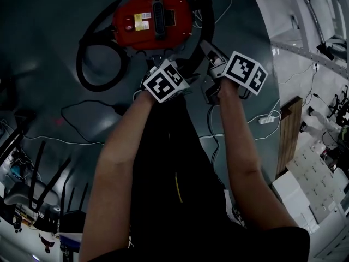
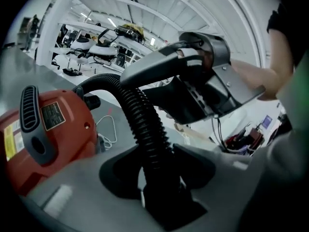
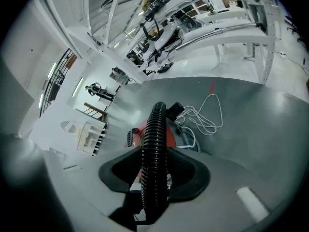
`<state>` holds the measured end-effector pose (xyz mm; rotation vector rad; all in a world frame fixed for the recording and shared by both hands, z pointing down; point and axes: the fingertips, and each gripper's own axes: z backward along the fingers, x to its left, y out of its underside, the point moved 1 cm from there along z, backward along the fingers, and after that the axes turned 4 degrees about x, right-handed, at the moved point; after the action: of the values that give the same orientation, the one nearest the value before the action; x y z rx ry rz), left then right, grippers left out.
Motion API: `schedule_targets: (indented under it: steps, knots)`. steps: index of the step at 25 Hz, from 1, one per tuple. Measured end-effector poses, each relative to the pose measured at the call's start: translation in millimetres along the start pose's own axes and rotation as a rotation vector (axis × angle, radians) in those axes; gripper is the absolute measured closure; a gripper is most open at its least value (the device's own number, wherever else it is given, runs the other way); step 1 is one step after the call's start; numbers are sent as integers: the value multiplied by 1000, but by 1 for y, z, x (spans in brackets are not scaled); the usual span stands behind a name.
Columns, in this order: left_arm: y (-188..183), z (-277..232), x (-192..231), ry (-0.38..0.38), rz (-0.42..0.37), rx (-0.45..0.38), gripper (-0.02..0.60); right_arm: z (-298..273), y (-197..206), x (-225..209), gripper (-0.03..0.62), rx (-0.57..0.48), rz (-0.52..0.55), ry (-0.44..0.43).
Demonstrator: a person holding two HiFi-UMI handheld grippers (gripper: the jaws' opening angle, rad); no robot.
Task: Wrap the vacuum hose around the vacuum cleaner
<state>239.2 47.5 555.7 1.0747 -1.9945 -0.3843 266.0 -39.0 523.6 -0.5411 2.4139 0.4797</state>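
Black hose [image 2: 140,115]: held at two neighbouring spots. In the head view it is seen curving round the far and right sides of the body, with a slack loop lying on the floor [image 1: 49,26] to the left.
Red vacuum cleaner [image 1: 152,22]: stood on the floor just ahead of both grippers, its handle turned upward.
Left hand-held gripper [image 2: 157,166]: jaws partly closed, with the ribbed hose clamped between them.
Right hand-held gripper [image 3: 154,170]: jaws partly closed on the same hose, a little further along, by the body's right side.
Step judged in hand: the held stretch is to be laid round the body.
Done well: the hose should be kept snug against the red shell, so that slack is drawn in from the floor loop rather than left hanging. The two grips should be moved together, so that no kink is forced between them.
Risk: the body could be dragged or tipped if the hose is pulled too hard. The white cable [image 3: 205,112] on the floor should be kept out of the coil.
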Motion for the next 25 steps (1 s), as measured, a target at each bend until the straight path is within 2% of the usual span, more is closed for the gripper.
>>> schedule_targets:
  steps: [3, 6, 8, 12, 15, 18, 20, 25]
  knots:
    - [2, 5, -1, 29, 5, 14, 382, -4, -3, 4, 416, 47, 149, 19]
    - [4, 15, 2, 22, -67, 74, 382, -6, -8, 12, 368, 98, 337, 47]
    - [7, 22, 4, 5, -124, 127, 380, -6, -12, 17, 339, 115, 418, 53]
    - [17, 29, -6, -10, -183, 215, 383, -2, -25, 21, 349, 109, 434, 30]
    - [30, 33, -19, -33, -203, 252, 385, -5, -25, 21, 349, 142, 466, 15]
    - [38, 40, -20, -89, -216, 275, 385, -9, -20, 24, 332, 178, 485, -8]
    - [42, 46, -19, -120, -262, 303, 385, -10, -18, 27, 313, 181, 483, -16]
    - [53, 59, -17, -150, -330, 369, 384, -10, -12, 32, 289, 207, 485, -40]
